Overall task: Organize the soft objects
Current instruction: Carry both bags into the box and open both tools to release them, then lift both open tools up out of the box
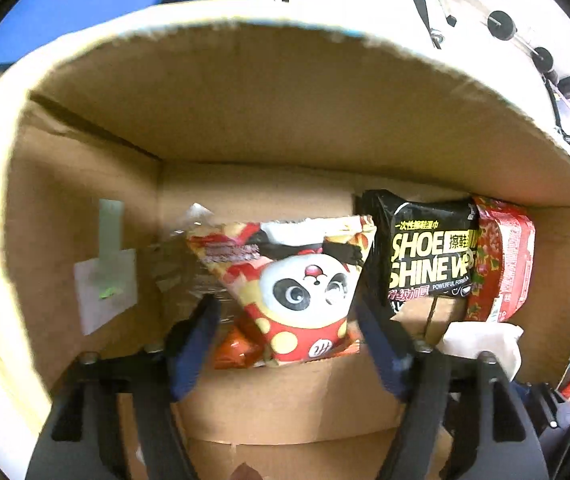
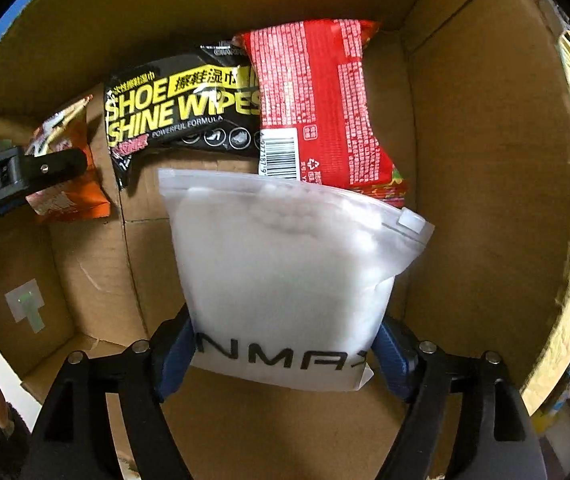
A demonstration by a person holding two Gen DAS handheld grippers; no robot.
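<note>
Both grippers reach into a cardboard box (image 1: 245, 92). My left gripper (image 1: 289, 312) is shut on a panda-print snack packet (image 1: 297, 280), held just above the box floor at the left. My right gripper (image 2: 285, 340) is shut on a white frosted zip pouch (image 2: 285, 264), held over the box floor (image 2: 97, 264); the pouch also shows in the left wrist view (image 1: 485, 344). A black shoe shine wipes pack (image 1: 429, 252) and a red packet (image 1: 501, 264) lie at the back of the box; both show in the right wrist view, the wipes (image 2: 181, 108) left of the red packet (image 2: 325, 108).
An orange packet (image 1: 237, 348) lies under the panda packet, also in the right wrist view (image 2: 69, 176), where the left gripper's arm (image 2: 17, 176) crosses it. A white label (image 1: 105, 292) is stuck on the box's left wall. Box walls (image 2: 485, 160) stand close all round.
</note>
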